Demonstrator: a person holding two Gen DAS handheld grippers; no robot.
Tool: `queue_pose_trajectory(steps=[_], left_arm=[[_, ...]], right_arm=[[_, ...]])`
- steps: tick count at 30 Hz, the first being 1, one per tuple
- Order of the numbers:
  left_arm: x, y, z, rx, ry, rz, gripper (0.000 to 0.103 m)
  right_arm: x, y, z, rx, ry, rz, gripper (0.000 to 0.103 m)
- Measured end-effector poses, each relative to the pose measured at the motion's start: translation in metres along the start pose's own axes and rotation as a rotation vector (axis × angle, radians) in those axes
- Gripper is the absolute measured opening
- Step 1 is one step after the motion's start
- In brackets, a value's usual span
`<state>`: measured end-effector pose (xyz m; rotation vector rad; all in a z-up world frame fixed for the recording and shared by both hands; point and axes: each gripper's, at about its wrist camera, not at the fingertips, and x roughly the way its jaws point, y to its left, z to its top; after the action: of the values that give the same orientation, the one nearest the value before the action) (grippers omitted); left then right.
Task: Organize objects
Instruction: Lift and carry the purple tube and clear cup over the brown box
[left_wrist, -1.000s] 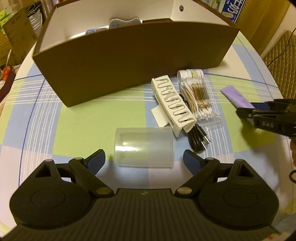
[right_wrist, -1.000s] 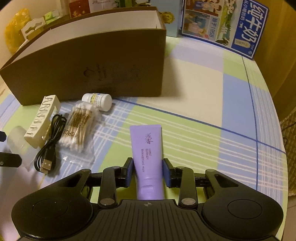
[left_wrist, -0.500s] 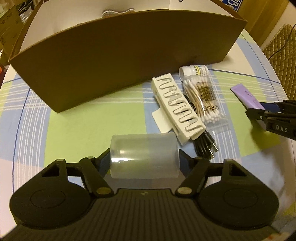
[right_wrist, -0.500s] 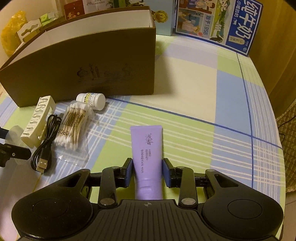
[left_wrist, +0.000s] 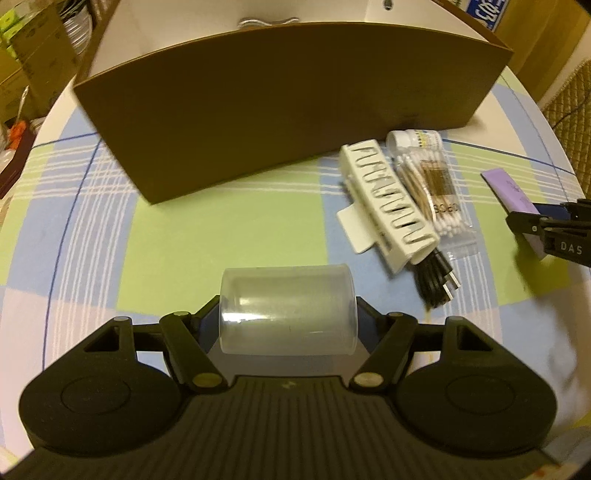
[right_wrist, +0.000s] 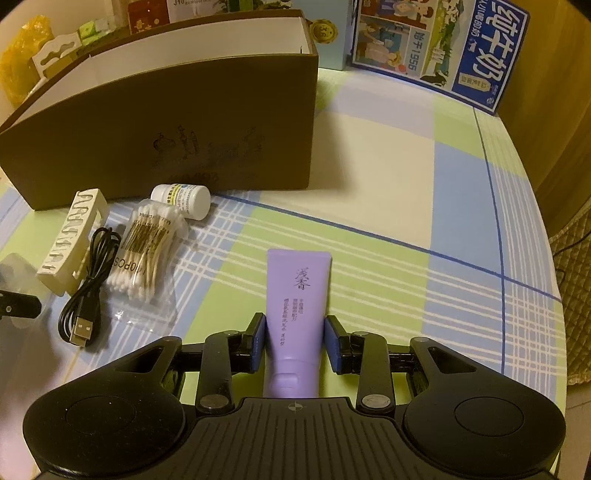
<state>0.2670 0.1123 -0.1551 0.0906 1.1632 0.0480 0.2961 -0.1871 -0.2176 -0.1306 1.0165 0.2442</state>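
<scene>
Left gripper (left_wrist: 288, 314) clenched on translucent cup (left_wrist: 288, 308), cup axis crosswise, brown box (left_wrist: 288, 122) straight ahead. Right gripper (right_wrist: 294, 343) grasping purple tube (right_wrist: 297, 306), pointing past box right end; left nearer to box opening, I judge.

Between my left claw's (left_wrist: 288, 314) fingers lies the cup (left_wrist: 288, 308), on its side. Ahead stands the box (left_wrist: 288, 122); ahead to the right, before the box, lie the hair clip (left_wrist: 388, 205), cable (left_wrist: 436, 277), cotton swabs (left_wrist: 432, 188) and bottle (left_wrist: 417, 139). My right claw (right_wrist: 295, 341) straddles the tube (right_wrist: 297, 306).
</scene>
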Motion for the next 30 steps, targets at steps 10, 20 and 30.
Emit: queue_pose_trajectory(steps=[10,20,30], left_arm=[[-0.013,0.009,-0.013,-0.036,-0.011,0.028,0.069],[-0.035,0.010,-0.015,-0.044,-0.058,0.022,0.069],[-0.065,0.007,0.004,-0.016,-0.140,0.006,0.069]], right_arm=[[-0.006,0.012,-0.006,-0.030,0.025,0.026,0.031],[-0.019,0.023,-0.015,-0.040,0.045,0.085,0.030],[-0.055,0.034,0.006,-0.017,-0.043,0.180,0.030]])
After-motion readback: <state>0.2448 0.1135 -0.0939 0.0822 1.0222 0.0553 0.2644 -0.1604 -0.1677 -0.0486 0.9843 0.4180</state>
